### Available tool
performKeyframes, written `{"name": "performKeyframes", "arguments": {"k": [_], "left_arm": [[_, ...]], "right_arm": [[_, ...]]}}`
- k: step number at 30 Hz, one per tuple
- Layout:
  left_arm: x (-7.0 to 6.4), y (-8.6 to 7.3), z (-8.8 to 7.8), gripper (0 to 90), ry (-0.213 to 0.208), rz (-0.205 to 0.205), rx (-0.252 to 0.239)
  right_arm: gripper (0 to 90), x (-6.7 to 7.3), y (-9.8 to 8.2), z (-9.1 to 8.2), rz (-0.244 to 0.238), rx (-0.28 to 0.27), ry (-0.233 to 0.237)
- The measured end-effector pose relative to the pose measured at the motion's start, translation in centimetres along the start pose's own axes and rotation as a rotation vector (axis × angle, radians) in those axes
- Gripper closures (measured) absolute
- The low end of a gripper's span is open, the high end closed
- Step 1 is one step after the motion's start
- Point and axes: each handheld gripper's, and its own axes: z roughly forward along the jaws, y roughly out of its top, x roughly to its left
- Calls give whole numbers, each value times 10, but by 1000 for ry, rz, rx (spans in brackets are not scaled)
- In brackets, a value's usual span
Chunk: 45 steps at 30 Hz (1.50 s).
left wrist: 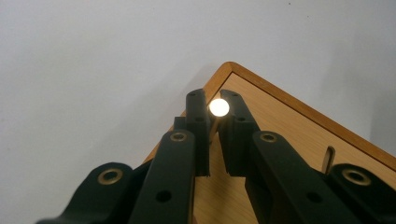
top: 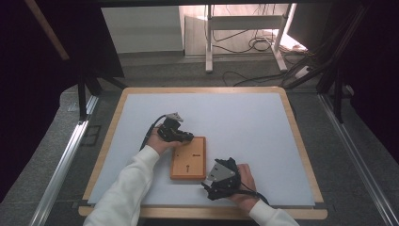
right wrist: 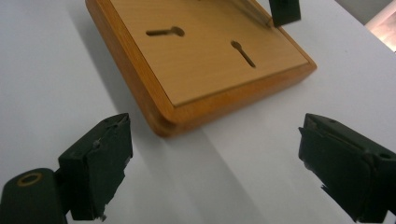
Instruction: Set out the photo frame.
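Right claw (top: 221,181) nearest, at five o'clock of the wooden board (top: 188,157), jaws spread wide and holding nothing, board's near corner just ahead between them. Left claw (top: 181,135) at eleven o'clock of the board, jaws pinched nearly together over its far corner edge. Board flat on the white counter (top: 244,122), keyhole slots (right wrist: 243,53) facing up.

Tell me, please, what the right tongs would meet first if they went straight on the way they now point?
Most likely the near corner of the wooden board, which lies dead ahead between the open right tongs; how far off is hard to judge.
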Motion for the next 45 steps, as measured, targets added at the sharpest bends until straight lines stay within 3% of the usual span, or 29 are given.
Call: {"name": "performKeyframes", "arguments": {"k": [8,15,29,38,45], "left_arm": [[3,2,0,830,-18,-7,11],[5,3,0,830,-29,-9,23],[6,4,0,835,-31,-19,24],[7,5,0,842,-28,-28,26],[5,6,0,840,-9,-15,23]], "right_arm": [[96,12,13,19,-46,10,8],[96,20,18,29,-97,17,-14],[100,19,21,33,-112,2,-82],[193,22,27,30,-187,-6,-124],[311,22,29,29,-211,-13,-131]]}}
